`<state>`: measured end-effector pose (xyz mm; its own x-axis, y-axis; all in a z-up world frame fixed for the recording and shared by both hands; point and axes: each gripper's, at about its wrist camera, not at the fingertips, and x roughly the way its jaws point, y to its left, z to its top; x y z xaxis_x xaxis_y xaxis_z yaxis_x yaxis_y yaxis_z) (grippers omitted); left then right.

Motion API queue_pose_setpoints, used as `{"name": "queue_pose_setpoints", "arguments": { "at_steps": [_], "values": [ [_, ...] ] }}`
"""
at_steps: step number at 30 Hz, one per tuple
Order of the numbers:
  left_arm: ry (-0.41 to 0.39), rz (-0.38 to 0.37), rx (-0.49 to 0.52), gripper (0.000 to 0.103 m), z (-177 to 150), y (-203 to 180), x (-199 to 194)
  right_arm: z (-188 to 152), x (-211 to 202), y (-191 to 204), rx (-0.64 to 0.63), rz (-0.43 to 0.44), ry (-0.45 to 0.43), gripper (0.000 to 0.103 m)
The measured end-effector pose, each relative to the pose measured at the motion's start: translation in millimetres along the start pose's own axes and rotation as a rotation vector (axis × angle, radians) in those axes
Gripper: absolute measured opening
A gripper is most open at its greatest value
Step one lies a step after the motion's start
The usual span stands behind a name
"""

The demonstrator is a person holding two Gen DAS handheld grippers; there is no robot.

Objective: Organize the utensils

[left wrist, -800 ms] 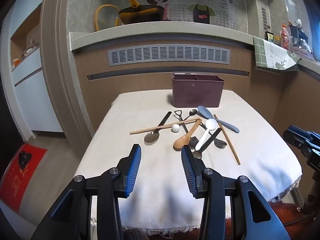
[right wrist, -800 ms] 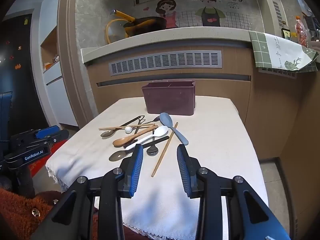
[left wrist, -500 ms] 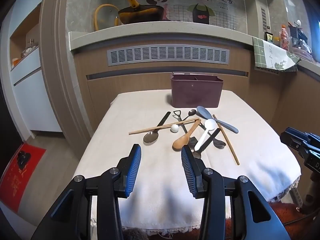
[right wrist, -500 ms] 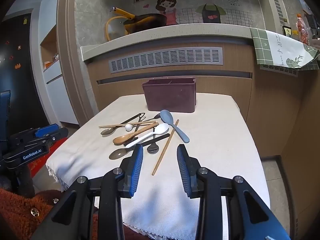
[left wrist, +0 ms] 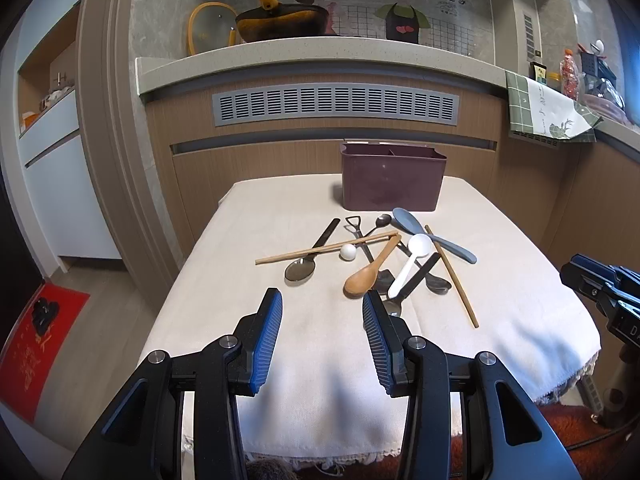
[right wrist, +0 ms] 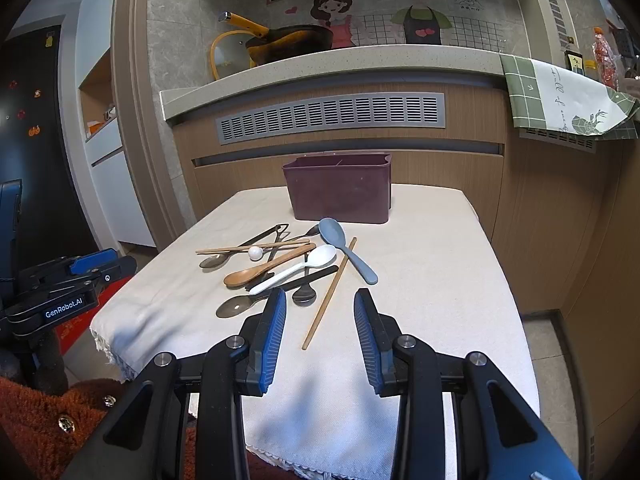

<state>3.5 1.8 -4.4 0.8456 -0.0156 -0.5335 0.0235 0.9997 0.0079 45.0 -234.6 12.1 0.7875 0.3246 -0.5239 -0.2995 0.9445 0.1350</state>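
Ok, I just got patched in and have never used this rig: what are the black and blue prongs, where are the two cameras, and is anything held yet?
The prongs are two hand-held grippers, each with a camera looking along its fingers. One picture is from the left gripper, the other from the right gripper. Both are open and hold nothing. Each hovers at the near edge of the table, which has a cream cloth. On it lies a loose pile: a wooden spoon, a white spoon, a blue-grey spoon, chopsticks and dark metal spoons. Behind stands a maroon box for them.
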Motion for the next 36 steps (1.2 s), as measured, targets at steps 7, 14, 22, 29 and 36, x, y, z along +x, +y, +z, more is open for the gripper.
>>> {"name": "queue_pose_setpoints", "arguments": {
  "at_steps": [7,14,22,29,36],
  "values": [
    [0.018,0.001,-0.003,0.043,-2.0,-2.1,5.1,0.5,-0.2,-0.1,0.002,0.001,0.002,0.034],
    [0.021,0.0,-0.005,0.043,-6.1,-3.5,5.1,-0.1,0.7,-0.3,0.006,0.001,0.011,0.033],
    [0.022,-0.001,-0.009,0.043,-10.6,-2.5,5.6,-0.4,1.9,0.1,0.003,0.0,0.016,0.034],
    [0.032,-0.001,-0.007,0.043,-7.3,-2.1,8.1,-0.5,2.8,0.6,0.003,-0.001,0.018,0.034],
    [0.036,-0.002,-0.008,0.043,-4.9,-1.6,8.3,-1.2,2.8,0.6,0.005,-0.001,0.02,0.034]
  ]
}}
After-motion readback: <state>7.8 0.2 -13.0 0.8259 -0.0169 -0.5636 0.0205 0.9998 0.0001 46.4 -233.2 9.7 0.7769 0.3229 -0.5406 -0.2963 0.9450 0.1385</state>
